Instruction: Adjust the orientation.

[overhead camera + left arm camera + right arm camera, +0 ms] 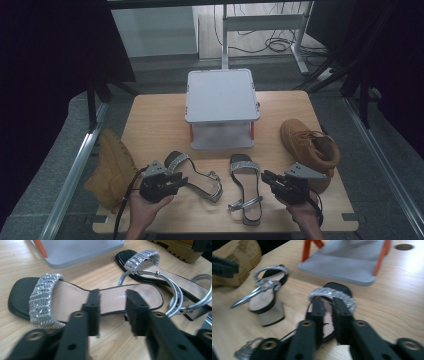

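The left hand-held gripper [112, 312] hovers just above the left flat black sandal with a silver beaded toe band and tan insole [75, 297], its jaws apart with nothing between them but air; the insole lies directly beyond the pads. The right hand-held gripper [327, 320] points down at the right flat black sandal with the same silver beaded band [332, 296], jaws drawn close together over the side of the sole just short of the band. Blur hides whether the pads press on the edge, so I cannot tell if it is truly gripped.

Both sandals lie flat on the light wooden worktop [150, 120], the left one directly ahead of the left hand-held gripper, the right one under the right hand-held gripper's tips.

Each sandal looks light, and its thin sole probably bends a little if lifted from one end. The thin silver ankle straps with a small buckle [180, 297] are limp and would dangle or snag, so they make a poor hold. The beaded band is bumpy and may crush or shed under hard pressure. The best grip appears to be across the sole's edge near the middle or heel, one pad above the insole and one beneath, which calls for tilting the pads low to slip under the flat sole. The smooth insole could slide in a loose pinch.
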Tool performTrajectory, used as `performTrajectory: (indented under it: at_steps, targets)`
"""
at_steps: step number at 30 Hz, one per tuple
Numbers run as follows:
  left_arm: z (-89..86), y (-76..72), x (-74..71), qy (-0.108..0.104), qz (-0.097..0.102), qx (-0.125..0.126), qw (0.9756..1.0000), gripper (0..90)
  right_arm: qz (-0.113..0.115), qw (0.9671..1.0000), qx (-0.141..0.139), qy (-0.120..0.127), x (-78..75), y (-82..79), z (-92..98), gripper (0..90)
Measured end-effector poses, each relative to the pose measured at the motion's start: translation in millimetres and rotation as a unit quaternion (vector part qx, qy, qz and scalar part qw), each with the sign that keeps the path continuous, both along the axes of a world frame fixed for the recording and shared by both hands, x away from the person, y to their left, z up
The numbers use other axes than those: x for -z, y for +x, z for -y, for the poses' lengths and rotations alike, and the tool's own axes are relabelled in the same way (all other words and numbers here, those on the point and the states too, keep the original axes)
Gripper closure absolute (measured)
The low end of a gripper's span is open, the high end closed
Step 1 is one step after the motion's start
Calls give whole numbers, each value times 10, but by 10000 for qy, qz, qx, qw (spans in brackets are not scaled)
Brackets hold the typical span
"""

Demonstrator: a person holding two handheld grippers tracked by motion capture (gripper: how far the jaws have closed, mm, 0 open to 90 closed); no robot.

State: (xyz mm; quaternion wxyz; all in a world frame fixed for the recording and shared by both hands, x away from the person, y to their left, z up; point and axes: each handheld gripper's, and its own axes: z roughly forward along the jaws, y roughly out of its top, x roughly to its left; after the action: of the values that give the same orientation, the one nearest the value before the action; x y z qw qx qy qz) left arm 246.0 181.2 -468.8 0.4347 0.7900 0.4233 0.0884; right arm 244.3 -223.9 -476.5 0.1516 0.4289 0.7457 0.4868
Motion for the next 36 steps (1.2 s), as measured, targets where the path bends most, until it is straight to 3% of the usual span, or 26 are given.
performTrajectory:
  at_steps: [1,6,11,20,24,25,26,28,30,36]
  targets:
    - [-15,-15,-12,-1,26,-20,10000,580,4,9999,-158,-67,-5,-2,-38,884]
    - [-99,-54,-93,-63,165,-119,9998,525,-37,9989,-437,-146,-25,7,-177,894]
    - [-167,-74,-131,-143,201,-152,9996,477,-221,9949,-851,-504,-27,51,-472,894]
    - [-291,-81,-155,-261,219,-188,9992,446,-556,9889,-1078,-856,-41,264,-770,894]
    - [-384,-83,-169,-312,242,-301,9988,445,-692,9834,-1243,-1125,-52,389,-933,894]
    - [-404,-86,-174,-340,240,-341,9986,445,-692,9834,-1243,-1125,-52,389,-933,894]
    - [-423,-87,-178,-367,247,-372,9983,446,-758,9811,-1268,-1251,-48,432,-1006,894]
    - [-451,-88,-183,-405,259,-416,9980,446,-783,9800,-1284,-1300,-41,456,-1039,894]
    - [-466,-89,-184,-410,261,-430,9979,446,-882,9760,-1341,-1469,-8,519,-1141,894]
    - [-515,-103,-206,-443,298,-508,9973,444,-1027,9709,-1448,-1607,59,578,-1269,894]
